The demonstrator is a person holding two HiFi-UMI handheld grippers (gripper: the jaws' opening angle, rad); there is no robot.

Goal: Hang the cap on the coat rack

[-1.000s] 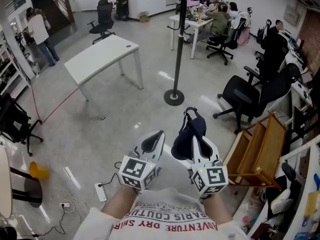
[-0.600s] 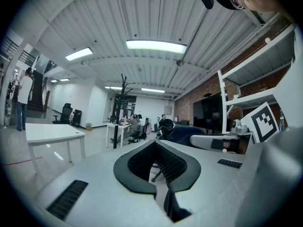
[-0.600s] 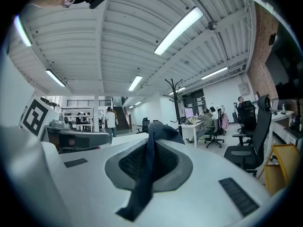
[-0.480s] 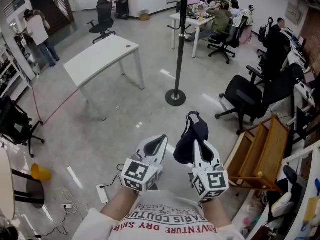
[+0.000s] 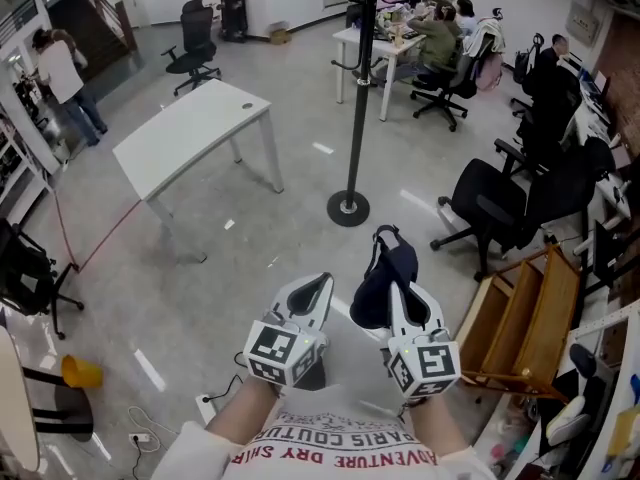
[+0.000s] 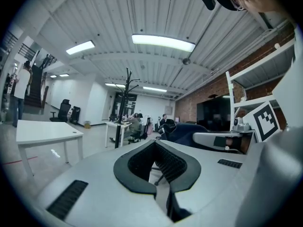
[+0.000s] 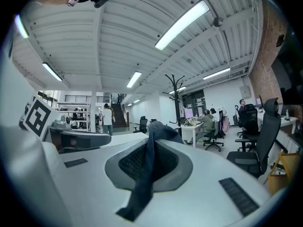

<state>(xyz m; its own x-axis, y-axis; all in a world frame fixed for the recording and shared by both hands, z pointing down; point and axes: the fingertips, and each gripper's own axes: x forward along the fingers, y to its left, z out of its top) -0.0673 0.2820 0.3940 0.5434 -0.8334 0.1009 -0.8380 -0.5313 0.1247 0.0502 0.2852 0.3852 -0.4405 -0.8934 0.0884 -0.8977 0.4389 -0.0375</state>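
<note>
A dark navy cap (image 5: 386,271) hangs from my right gripper (image 5: 392,266), which is shut on a fold of its fabric. In the right gripper view a strip of the cap (image 7: 149,161) runs down between the pads of the right gripper (image 7: 152,137). The black coat rack (image 5: 357,98) stands on the floor ahead of both grippers, on its round base (image 5: 347,208), well beyond reach. It also shows far off as the coat rack (image 7: 176,103) and the coat rack (image 6: 128,108). My left gripper (image 5: 320,282) is beside the right one, shut and holding nothing; in its own view the left gripper (image 6: 154,143) has empty pads.
A white table (image 5: 190,128) stands ahead to the left. Black office chairs (image 5: 495,203) and a wooden rack (image 5: 530,308) crowd the right side. People sit at desks (image 5: 430,33) behind the rack; a person (image 5: 60,68) stands far left. A power strip (image 5: 213,408) lies by my feet.
The head view has shifted a little: the table now sits further left and the rack base slightly lower. Both grippers keep their places, and the right one still holds the cap.
</note>
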